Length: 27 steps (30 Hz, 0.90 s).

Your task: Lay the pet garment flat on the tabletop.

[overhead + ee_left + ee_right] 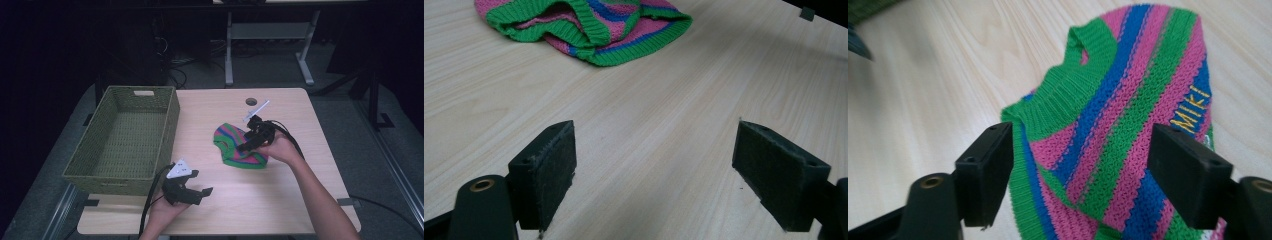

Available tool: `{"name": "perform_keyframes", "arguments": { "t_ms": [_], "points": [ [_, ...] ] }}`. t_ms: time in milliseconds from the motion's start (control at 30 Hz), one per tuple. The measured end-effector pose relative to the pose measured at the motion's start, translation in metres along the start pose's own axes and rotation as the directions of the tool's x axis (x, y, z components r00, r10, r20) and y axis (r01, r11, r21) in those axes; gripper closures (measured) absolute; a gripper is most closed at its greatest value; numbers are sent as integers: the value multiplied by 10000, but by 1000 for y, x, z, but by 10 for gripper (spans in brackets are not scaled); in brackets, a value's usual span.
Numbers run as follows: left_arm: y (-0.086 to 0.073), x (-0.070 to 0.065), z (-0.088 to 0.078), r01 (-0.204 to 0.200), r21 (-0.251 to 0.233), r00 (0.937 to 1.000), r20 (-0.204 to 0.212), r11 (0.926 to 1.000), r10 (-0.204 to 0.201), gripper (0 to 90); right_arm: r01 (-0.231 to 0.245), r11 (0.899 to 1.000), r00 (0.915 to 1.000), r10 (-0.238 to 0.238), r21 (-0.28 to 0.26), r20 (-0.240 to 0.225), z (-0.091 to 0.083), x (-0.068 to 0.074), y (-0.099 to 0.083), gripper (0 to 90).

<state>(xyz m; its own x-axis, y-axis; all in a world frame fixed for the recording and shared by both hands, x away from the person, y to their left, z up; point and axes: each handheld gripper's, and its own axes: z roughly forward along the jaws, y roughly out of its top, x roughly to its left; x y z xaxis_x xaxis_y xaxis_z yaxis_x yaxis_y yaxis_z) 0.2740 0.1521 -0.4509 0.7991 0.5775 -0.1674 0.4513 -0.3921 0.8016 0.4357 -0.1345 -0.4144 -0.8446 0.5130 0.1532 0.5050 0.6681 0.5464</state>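
Note:
A small knitted garment [235, 146] striped pink, green and blue lies crumpled on the table's middle. In the right gripper view it [1118, 115] carries yellow stitched letters and lies right under the jaws. My right gripper [1080, 172] hovers just above it, open, nothing clamped; in the high view this gripper [250, 141] sits over the garment's right part. My left gripper [202, 192] rests near the front edge, open and empty. In the left gripper view the garment [589, 27] lies well ahead of its jaws [654, 167].
A green woven basket [102, 150] stands empty on the table's left side, close to my left gripper. The light wood table [300, 175] has a round cable hole [251, 101] near its far edge. Table legs and cables stand on the floor beyond.

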Motion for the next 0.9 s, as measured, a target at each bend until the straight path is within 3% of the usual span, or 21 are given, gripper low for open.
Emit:
{"name": "perform_keyframes", "arguments": {
  "t_ms": [300,400,633,767,800,900],
  "points": [
    [0,-1,1,-14,30,10000,9,10000,14,175,78,9974,9992,-105,714,381,21,-2,3,350],
    [0,-1,2,-75,75,10000,-30,9999,76,174,-10,9922,9963,-97,1250,852,35,-3,1,374],
    [0,-2,2,-97,114,9999,-31,9999,97,175,40,9914,9890,-232,1307,1461,40,3,2,442],
    [1,-3,3,-108,120,9999,-31,9999,108,175,136,9889,9841,-395,1480,1732,41,7,3,534],
    [1,-4,3,-140,115,9999,-50,9998,141,175,143,9880,9790,-450,1537,1987,42,9,3,560],
    [1,-4,4,-119,109,9999,-42,9999,119,175,126,9871,9786,-449,1595,2009,42,11,4,583]
  ]
}}
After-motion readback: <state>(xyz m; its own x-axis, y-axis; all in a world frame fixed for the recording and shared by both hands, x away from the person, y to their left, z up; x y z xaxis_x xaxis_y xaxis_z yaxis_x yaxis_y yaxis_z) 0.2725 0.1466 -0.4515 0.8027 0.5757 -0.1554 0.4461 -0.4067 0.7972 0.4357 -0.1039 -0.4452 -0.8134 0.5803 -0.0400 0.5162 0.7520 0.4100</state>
